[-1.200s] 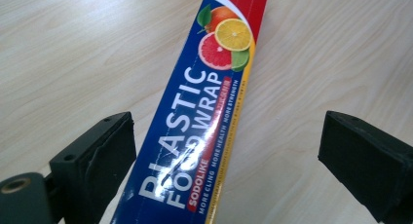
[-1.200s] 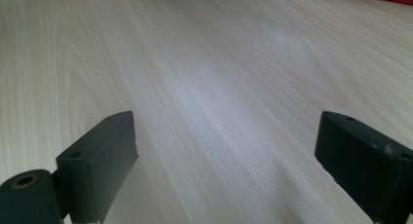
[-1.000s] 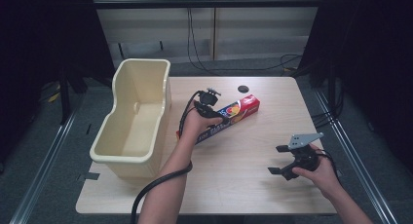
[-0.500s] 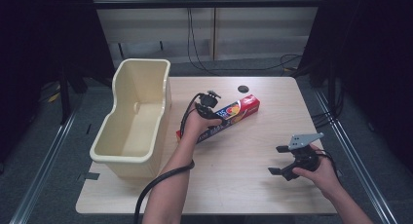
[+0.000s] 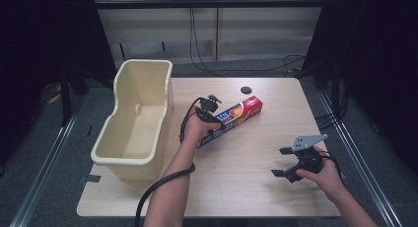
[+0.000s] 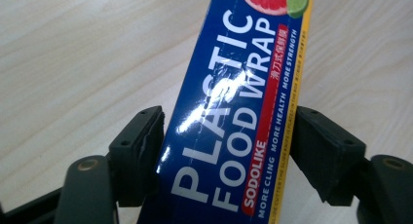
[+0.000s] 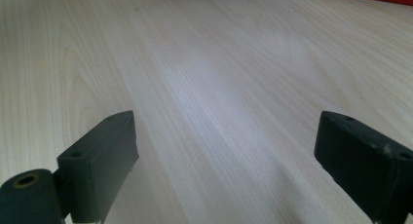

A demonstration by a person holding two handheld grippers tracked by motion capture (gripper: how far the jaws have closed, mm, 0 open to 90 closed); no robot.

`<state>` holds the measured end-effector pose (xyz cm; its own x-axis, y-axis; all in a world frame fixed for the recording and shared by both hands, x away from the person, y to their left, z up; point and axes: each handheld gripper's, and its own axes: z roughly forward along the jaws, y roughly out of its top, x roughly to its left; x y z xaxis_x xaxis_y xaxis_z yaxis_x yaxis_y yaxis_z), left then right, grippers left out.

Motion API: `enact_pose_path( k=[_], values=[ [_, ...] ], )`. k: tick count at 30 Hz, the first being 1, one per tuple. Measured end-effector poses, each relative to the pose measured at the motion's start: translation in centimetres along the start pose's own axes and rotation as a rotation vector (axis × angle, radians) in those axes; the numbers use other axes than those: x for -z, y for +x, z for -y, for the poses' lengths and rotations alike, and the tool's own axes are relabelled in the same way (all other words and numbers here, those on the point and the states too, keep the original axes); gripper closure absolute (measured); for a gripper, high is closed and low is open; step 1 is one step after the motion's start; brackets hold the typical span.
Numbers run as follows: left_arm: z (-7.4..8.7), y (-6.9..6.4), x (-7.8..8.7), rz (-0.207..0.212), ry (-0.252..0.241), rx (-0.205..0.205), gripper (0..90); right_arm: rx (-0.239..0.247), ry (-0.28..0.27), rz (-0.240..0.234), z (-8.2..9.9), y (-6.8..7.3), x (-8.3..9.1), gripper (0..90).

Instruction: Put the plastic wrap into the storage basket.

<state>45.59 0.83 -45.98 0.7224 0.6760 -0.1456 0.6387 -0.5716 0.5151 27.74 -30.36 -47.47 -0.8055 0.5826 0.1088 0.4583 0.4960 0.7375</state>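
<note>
A long blue, red and yellow box of plastic food wrap (image 5: pixel 239 113) lies slantwise at the middle of the wooden table (image 5: pixel 246 187). My left gripper (image 5: pixel 212 121) comes down on it near its lower end. In the left gripper view the box (image 6: pixel 234 112) stands between the two black pads (image 6: pixel 139 156), which have just been closing and now touch both of its long sides. My right gripper (image 5: pixel 280 162) rests at the table's right front, jaws wide open. Bare wood lies between its pads (image 7: pixel 100 165).
A tall cream plastic bin (image 5: pixel 167 96) stands at the table's left side, close to the left hand. A small black disc (image 5: pixel 246 90) lies near the far edge. Cables trail from both grippers toward the front edge.
The left hand has stayed over the box with barely any shift. The right gripper has not moved.
</note>
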Motion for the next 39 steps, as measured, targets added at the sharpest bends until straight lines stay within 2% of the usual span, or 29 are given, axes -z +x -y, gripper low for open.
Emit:
enact_pose_path(
  k=[2, 5, 9, 11, 18, 19, 21, 24, 27, 32, 35, 36, 37, 38, 39],
  values=[
    [0.1, -0.3, 0.2, -0.003, 0.017, -0.008, 33.7, 0.001, -0.004, -0.004, 0.0, 0.0, 0.0, 8.2],
    [0.5, -0.8, 0.6, 0.006, 0.046, 0.0, 35.5, -0.001, -0.002, -0.002, 0.0, 0.0, 0.0, 8.2],
    [1.1, -1.5, 1.0, 0.001, 0.057, 0.023, 36.8, -0.001, -0.001, -0.007, -0.1, 0.1, -0.1, 8.2],
    [1.3, -2.0, 1.3, -0.003, 0.08, 0.013, 36.9, -0.002, -0.005, -0.007, -0.2, 0.2, -0.1, 8.3],
    [0.6, -2.1, 1.5, -0.003, 0.084, 0.004, 30.3, -0.002, -0.007, -0.003, -0.3, 0.3, 0.0, 8.2],
    [0.5, -2.3, 1.3, -0.012, 0.074, 0.011, 29.6, 0.003, -0.004, 0.0, -0.3, 0.3, 0.0, 8.2],
    [0.1, -2.2, 1.1, 0.014, 0.074, 0.001, 30.2, 0.005, -0.007, -0.006, -0.3, 0.3, -0.1, 8.2],
    [-0.3, -2.2, 0.7, 0.016, 0.058, 0.008, 29.7, 0.0, -0.005, -0.011, -0.3, 0.2, -0.1, 8.2],
    [-0.8, -2.2, 0.2, 0.018, 0.086, -0.006, 30.0, -0.002, -0.001, -0.004, -0.2, 0.3, -0.1, 8.2],
    [-1.0, -2.1, -0.6, 0.007, 0.096, -0.011, 31.2, 0.001, -0.004, -0.007, -0.2, 0.2, -0.1, 8.2],
    [-1.0, -2.1, -1.0, -0.005, 0.102, -0.007, 37.6, 0.002, -0.005, -0.01, -0.2, 0.2, -0.1, 8.2],
    [-1.2, -2.0, -0.9, -0.01, 0.117, -0.013, 37.6, 0.002, -0.005, -0.01, -0.2, 0.2, -0.1, 8.2],
    [-1.4, -2.3, -0.8, -0.024, 0.147, 0.006, 39.3, 0.002, -0.009, -0.007, -0.2, 0.2, 0.0, 8.3],
    [-1.4, -2.3, -0.8, -0.024, 0.147, 0.006, 39.8, 0.002, -0.009, -0.007, -0.2, 0.2, 0.0, 8.3],
    [-1.6, -2.5, -0.6, -0.025, 0.185, 0.034, 39.8, 0.005, -0.007, -0.009, -0.2, 0.2, 0.0, 8.2]
  ],
)
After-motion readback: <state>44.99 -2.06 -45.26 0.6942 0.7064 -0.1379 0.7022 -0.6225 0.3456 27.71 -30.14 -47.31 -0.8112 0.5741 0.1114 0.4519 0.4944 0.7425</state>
